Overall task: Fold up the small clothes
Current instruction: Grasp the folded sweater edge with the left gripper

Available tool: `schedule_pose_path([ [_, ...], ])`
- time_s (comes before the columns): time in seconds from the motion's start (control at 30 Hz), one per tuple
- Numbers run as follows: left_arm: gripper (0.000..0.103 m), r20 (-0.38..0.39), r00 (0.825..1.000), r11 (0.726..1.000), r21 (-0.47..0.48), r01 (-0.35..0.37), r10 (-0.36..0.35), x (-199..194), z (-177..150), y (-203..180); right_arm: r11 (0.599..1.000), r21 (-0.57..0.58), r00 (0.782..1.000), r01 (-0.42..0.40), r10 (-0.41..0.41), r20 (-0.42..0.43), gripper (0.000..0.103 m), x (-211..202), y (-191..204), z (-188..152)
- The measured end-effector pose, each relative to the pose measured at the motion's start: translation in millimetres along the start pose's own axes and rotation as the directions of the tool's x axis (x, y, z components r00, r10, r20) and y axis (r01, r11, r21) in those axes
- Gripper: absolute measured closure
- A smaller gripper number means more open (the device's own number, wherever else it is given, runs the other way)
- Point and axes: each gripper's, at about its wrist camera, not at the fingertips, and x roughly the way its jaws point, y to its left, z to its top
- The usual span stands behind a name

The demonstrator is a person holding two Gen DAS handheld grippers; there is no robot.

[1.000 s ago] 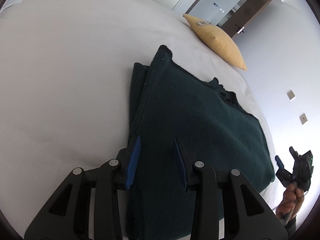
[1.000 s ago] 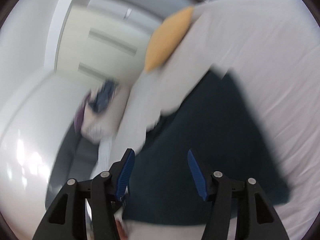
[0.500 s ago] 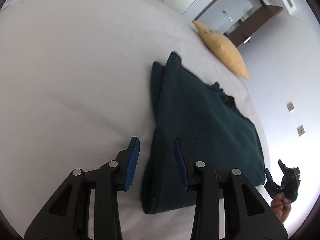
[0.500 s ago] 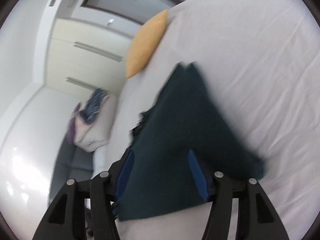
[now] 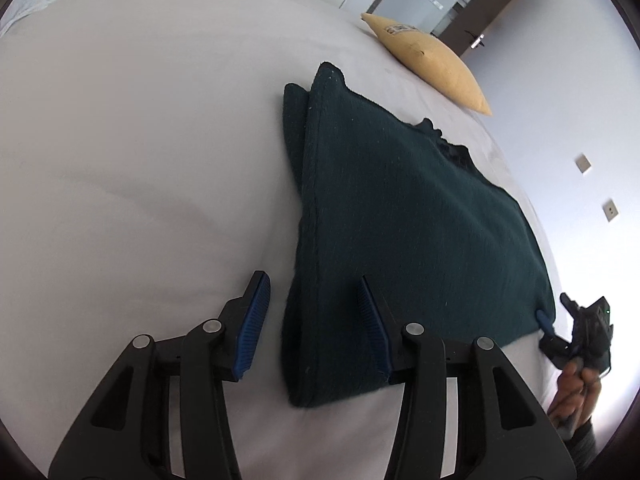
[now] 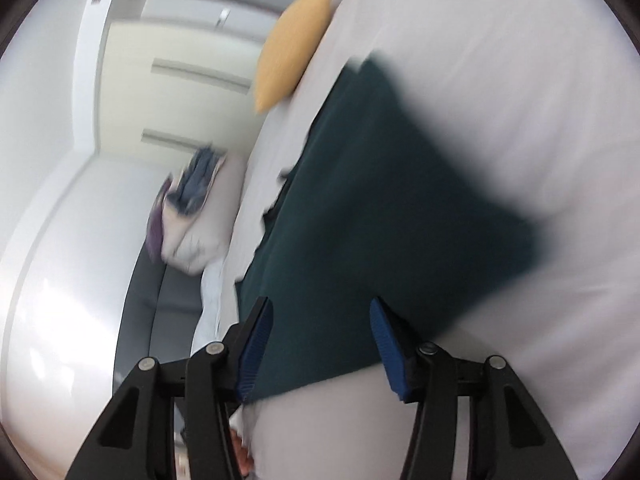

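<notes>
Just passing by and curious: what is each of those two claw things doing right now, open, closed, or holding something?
Left gripper: open, holding nothing, at the near edge of the dark green garment.
Right gripper: open, holding nothing, over the same garment.

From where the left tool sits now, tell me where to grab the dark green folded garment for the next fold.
Take the near left corner of the dark green garment, coming in low from the near edge. The stacked layers end there in a thick folded edge lying between the open fingers of the left tool, so one pinch probably catches them all. The right tool could mirror it at the near right corner.
</notes>
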Motion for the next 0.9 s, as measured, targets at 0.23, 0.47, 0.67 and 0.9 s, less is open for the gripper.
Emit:
schedule_pose_path([
  [0.23,0.058,0.018,1.0,0.997,-0.072,0.001,0.001,-22,-6,13,0.998,-0.007,0.995,0.056,-0.055,0.085,0.043,-39,8,-4],
  [0.47,0.046,0.088,0.996,0.999,-0.036,0.029,-0.026,-54,15,-2,0.99,-0.136,0.997,-0.048,0.04,-0.062,0.043,37,82,-23],
  [0.67,0.042,-0.003,0.993,0.972,-0.209,0.112,-0.115,-35,19,36,0.977,-0.189,0.974,-0.095,0.053,-0.22,0.043,108,116,-56],
  [0.9,0.033,-0.113,0.899,0.839,-0.423,0.342,-0.423,12,46,68,0.984,-0.144,0.97,-0.107,0.071,-0.233,0.043,115,105,-55],
])
